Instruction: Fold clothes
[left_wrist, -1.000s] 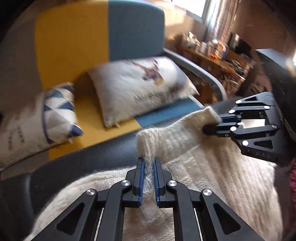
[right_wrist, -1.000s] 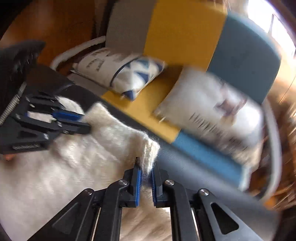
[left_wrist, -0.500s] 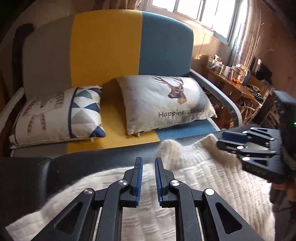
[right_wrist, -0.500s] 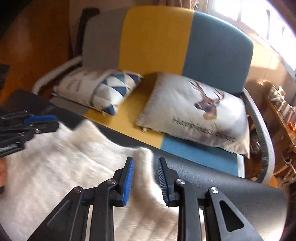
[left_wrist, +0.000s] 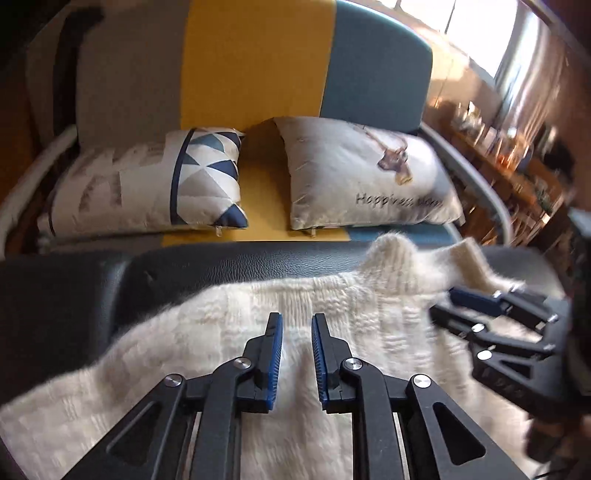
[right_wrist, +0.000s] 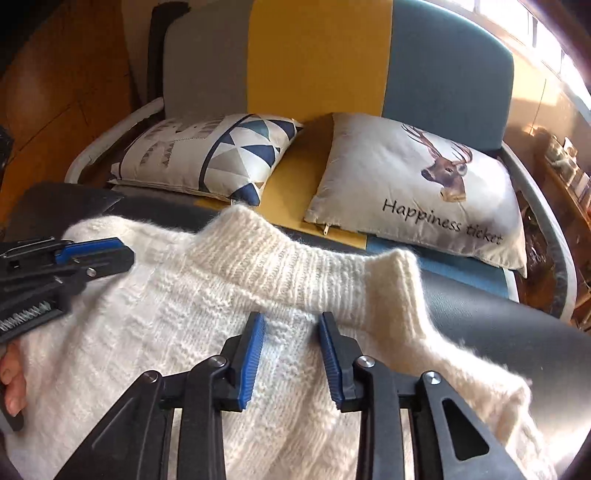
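Cream knit sweater (right_wrist: 207, 325) lies spread on the black padded surface (left_wrist: 236, 264), ribbed collar (right_wrist: 295, 266) toward the far edge. Right gripper (right_wrist: 291, 354): blue-padded fingers apart over the knit just below the collar, nothing clamped. Left gripper (left_wrist: 296, 354): fingers apart above the sweater body, holding nothing. A hand (right_wrist: 13, 384) shows at the left edge of the right wrist view. Beyond the surface: sofa (right_wrist: 317, 55) in grey, yellow and blue panels, with a triangle-pattern cushion (right_wrist: 207, 155) beside a deer cushion (right_wrist: 417, 184).
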